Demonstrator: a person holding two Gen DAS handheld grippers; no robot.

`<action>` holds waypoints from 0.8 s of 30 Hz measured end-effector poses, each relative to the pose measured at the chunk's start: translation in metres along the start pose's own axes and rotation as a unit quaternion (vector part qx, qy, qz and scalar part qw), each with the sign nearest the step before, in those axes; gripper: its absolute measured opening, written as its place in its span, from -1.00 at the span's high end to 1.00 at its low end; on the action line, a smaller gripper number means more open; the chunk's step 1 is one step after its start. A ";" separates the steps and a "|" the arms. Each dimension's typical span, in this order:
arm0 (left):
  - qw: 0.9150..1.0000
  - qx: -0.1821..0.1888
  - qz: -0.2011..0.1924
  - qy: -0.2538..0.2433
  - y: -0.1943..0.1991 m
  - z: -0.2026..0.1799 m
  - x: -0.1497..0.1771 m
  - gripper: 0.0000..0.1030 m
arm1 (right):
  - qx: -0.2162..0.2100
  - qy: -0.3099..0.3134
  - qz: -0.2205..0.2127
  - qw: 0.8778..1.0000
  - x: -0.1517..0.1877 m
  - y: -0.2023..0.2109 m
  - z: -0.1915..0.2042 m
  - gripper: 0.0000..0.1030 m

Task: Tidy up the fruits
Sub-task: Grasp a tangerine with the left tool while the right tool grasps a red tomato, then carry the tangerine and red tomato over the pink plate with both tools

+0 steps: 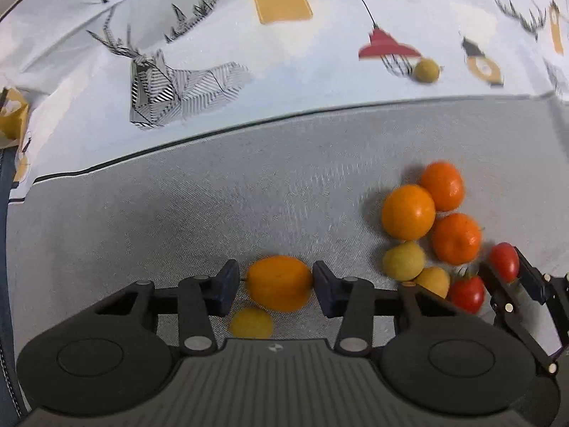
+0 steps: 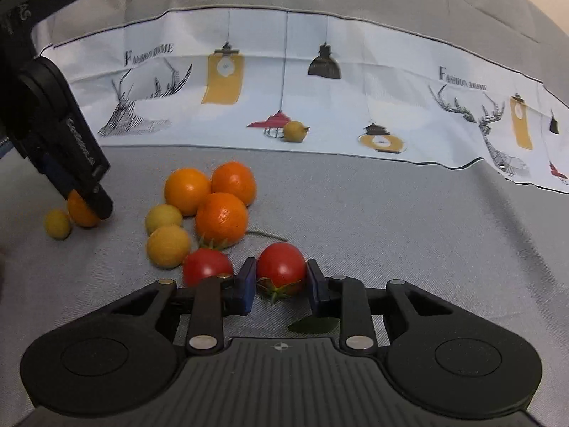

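My left gripper (image 1: pixel 275 284) points down at the grey cloth (image 1: pixel 177 220) and is shut on an orange citrus fruit (image 1: pixel 279 283), a pad on each side of it. A small yellow fruit (image 1: pixel 251 322) lies just behind it. My right gripper (image 2: pixel 281 277) is shut on a red tomato (image 2: pixel 281 267) with its green stem end towards the camera. A second tomato (image 2: pixel 208 267) rests against the left finger's outer side. In the right wrist view the left gripper (image 2: pixel 83 199) shows at the far left, over its orange fruit (image 2: pixel 80 211).
A pile of three oranges (image 2: pixel 220 217) and two yellow fruits (image 2: pixel 168 245) lies between the grippers. One yellow-green fruit (image 2: pixel 295 131) sits apart on the white printed cloth (image 2: pixel 355 89) beyond. A green leaf (image 2: pixel 313 325) lies under the right gripper.
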State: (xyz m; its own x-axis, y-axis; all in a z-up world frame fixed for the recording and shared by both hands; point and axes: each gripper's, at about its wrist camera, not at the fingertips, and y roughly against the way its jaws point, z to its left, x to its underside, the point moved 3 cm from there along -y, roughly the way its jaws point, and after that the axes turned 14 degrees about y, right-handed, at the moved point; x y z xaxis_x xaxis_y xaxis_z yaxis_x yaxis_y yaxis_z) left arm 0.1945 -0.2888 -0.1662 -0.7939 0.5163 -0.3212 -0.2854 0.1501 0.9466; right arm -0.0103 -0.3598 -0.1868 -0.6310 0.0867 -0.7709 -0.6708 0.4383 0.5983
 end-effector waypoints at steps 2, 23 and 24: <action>1.000 0.012 -0.012 0.018 0.013 0.003 -0.004 0.03 | 0.023 -0.005 -0.021 1.000 -0.004 0.005 -0.007 0.42; 0.987 -0.002 -0.075 0.144 0.218 0.104 0.203 0.03 | -0.103 -0.043 -0.048 0.993 -0.015 0.218 0.030 0.42; 0.986 -0.004 -0.075 0.148 0.225 0.109 0.217 0.03 | -0.113 -0.041 -0.048 0.992 -0.016 0.229 0.038 0.42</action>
State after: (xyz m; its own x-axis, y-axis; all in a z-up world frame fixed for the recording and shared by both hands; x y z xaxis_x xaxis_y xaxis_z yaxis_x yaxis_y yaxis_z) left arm 0.0169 -0.0508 -0.0202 -0.8640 0.2203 -0.4528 -0.4144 0.1996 0.8879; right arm -0.1395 -0.2268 -0.0460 -0.5322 0.1317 -0.8363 -0.8021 0.2377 0.5478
